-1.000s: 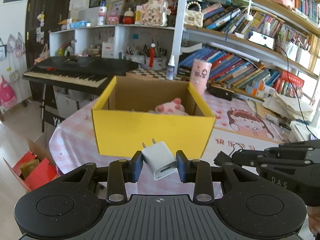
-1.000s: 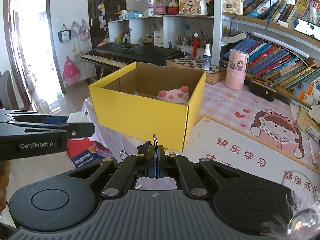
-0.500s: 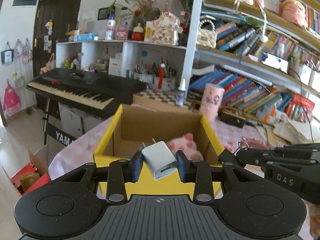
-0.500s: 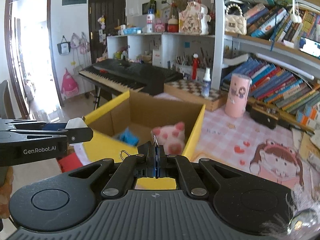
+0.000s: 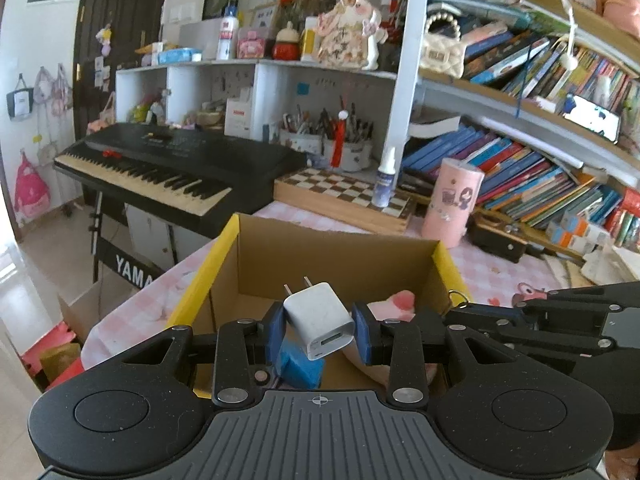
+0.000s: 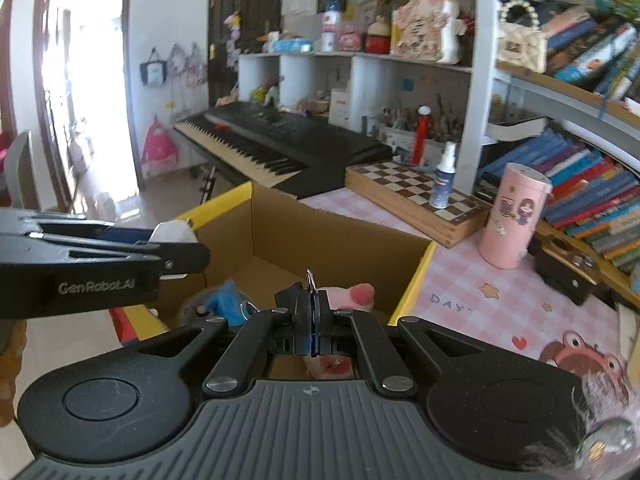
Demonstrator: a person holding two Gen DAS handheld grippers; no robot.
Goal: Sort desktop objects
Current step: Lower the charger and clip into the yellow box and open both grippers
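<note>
My left gripper (image 5: 319, 332) is shut on a white USB charger plug (image 5: 318, 318), prongs pointing forward, held above the open yellow cardboard box (image 5: 224, 240). My right gripper (image 6: 312, 320) is shut on a thin metal key ring (image 6: 310, 278) and also hangs over the box (image 6: 420, 264). Inside the box lie a pink plush toy (image 6: 352, 294) and a blue object (image 5: 300, 366). The left gripper shows at the left of the right wrist view (image 6: 176, 254), the charger (image 6: 174, 232) poking out of it.
The box sits on a pink checked tablecloth (image 6: 500, 296). Behind it are a wooden chessboard (image 5: 344, 196), a spray bottle (image 5: 384, 180) and a pink cylinder (image 5: 452, 208). A black keyboard piano (image 5: 180, 168) stands at left, bookshelves (image 5: 540, 184) at right.
Both grippers have risen and moved forward, from in front of the box's yellow wall to above its opening. Each keeps its hold on its object.
</note>
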